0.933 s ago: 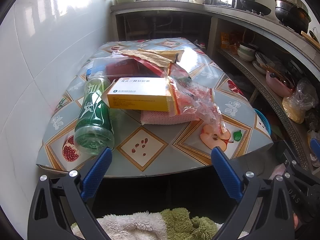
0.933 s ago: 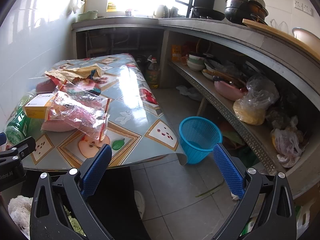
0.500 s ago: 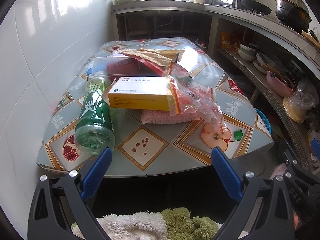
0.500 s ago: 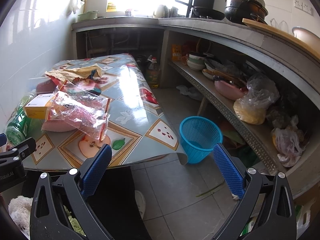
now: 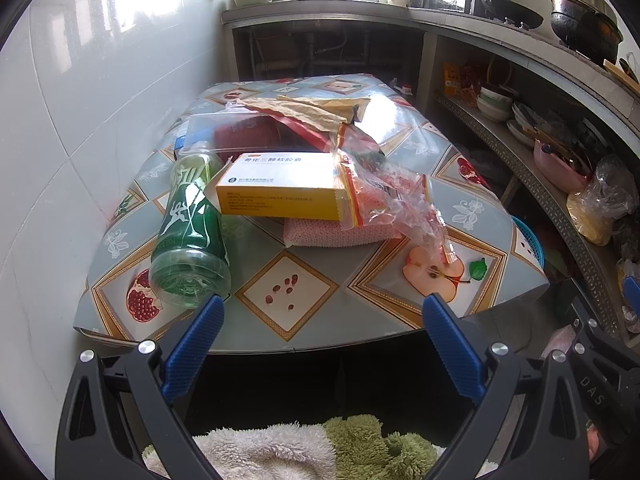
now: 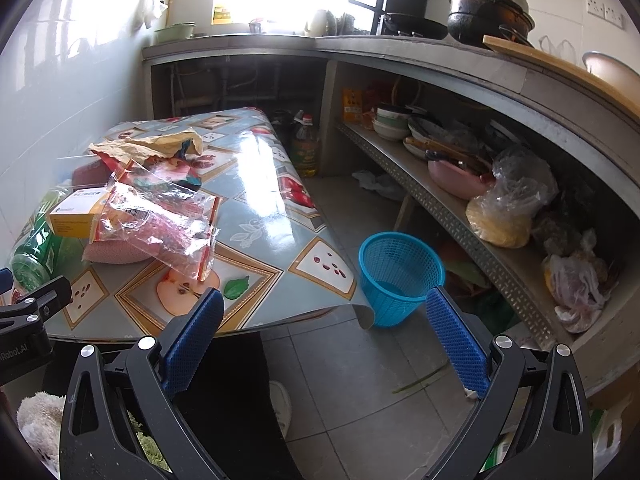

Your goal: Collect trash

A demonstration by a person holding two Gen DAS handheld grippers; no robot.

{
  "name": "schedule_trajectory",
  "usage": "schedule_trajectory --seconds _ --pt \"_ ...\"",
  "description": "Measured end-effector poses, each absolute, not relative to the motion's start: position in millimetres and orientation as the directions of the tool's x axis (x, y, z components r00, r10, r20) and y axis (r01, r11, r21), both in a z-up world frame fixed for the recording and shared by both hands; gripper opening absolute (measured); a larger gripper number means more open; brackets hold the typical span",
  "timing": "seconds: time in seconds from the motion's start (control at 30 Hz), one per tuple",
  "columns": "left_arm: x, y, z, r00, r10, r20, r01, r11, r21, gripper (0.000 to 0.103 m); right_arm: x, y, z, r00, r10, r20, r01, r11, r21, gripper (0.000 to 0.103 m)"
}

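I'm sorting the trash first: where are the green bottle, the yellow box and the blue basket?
green bottle (image 5: pixel 188 224), left wrist view, on its label.
yellow box (image 5: pixel 280 202), left wrist view, on its front side.
blue basket (image 6: pixel 400 280), right wrist view, on its outer mesh wall.

home kitchen, stacked pots (image 6: pixel 490 12) on counter, bowls (image 6: pixel 390 124) on shelf, oilcloth-covered table (image 5: pixel 304 304)

A table under a fruit-printed oilcloth (image 5: pixel 288 292) stood straight ahead of the left jaws, with a white tiled wall (image 5: pixel 80 100) to their left. Below those jaws lay a fluffy white-and-green cloth (image 5: pixel 280 452). Ahead and right of the right jaws ran a perforated metal shelf (image 6: pixel 460 216) carrying stacked bowls (image 6: pixel 390 124), 1 pink basin (image 6: pixel 456 178) and a clear bag of yellow stuff (image 6: pixel 504 208). Far ahead, 1 oil bottle (image 6: pixel 306 148) stood on the floor.
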State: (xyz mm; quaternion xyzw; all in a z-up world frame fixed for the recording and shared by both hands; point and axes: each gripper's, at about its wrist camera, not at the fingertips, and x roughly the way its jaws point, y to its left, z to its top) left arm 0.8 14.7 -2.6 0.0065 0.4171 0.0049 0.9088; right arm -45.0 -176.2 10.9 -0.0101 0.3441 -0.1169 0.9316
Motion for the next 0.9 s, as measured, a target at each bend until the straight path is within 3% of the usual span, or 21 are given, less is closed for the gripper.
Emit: schedule_trajectory --seconds 0.9 --pt "-0.4 13.7 -8.5 0.644 -0.009 -0.765 0.024 1.000 0.009 0.097 -44.4 -179.7 10.7 0.739 -0.228 -0.634 0.221 0.971 -0.092 0.097"
